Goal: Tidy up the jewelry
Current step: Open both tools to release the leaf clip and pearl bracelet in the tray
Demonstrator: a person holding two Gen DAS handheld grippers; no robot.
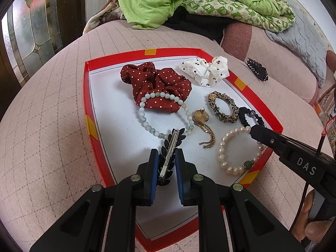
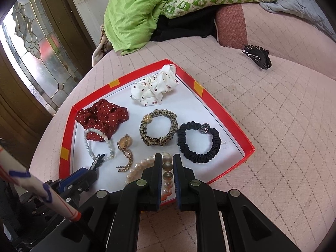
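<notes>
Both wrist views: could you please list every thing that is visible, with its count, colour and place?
tray: 1, red rim, white floor, on pink quilted surface
scrunchies: 2; dark red dotted far left in tray, white cherry-print at far rim
hair ties: 2; leopard centre, black right
bead bracelets: 2; pale green partly on red scrunchie, pearl near right
gold pendant: 1, centre
leaf hair clip: 1, black, in left gripper
claw clip: 1, black, outside tray
blanket: 1, green, behind
left gripper: black, shut on leaf hair clip
right gripper: black, shut on pearl bracelet
</notes>
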